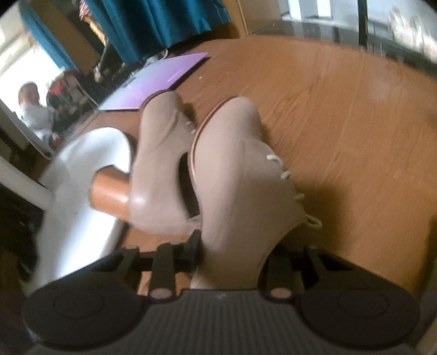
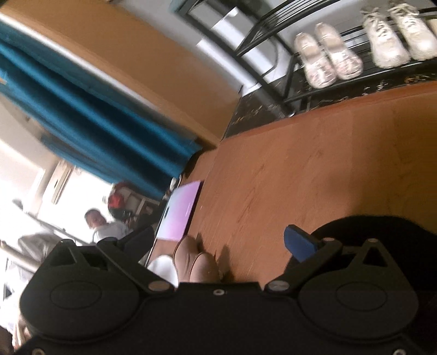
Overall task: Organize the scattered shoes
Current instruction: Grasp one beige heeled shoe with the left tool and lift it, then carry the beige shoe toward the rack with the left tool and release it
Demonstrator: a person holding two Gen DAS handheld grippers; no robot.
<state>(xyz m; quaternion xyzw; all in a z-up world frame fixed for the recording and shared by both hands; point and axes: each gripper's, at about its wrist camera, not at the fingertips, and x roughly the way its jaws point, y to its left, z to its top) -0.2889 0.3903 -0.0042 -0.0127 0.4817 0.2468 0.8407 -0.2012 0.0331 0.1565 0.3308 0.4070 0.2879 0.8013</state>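
- Left gripper (image 1: 232, 254): jaws narrowed around heel end of the near beige shoe (image 1: 245, 174); contact unclear.
- Second beige shoe (image 1: 161, 163) just beside, both on table (image 1: 341, 123).
- Right gripper (image 2: 218, 262): jaws spread, empty, shoes below.

The shoes (image 1: 240, 174) at the centre of the left wrist view are showing pale beige with white laces (image 1: 289, 174). The table (image 1: 341, 123) is glowing orange-brown with wood grain. A curtain (image 1: 153, 21) at upper left is hanging teal. A sheet (image 1: 153, 82) is showing lilac. In the right wrist view, upper right, sneakers (image 2: 327, 60) are sitting off-white on a black rack (image 2: 273, 24).
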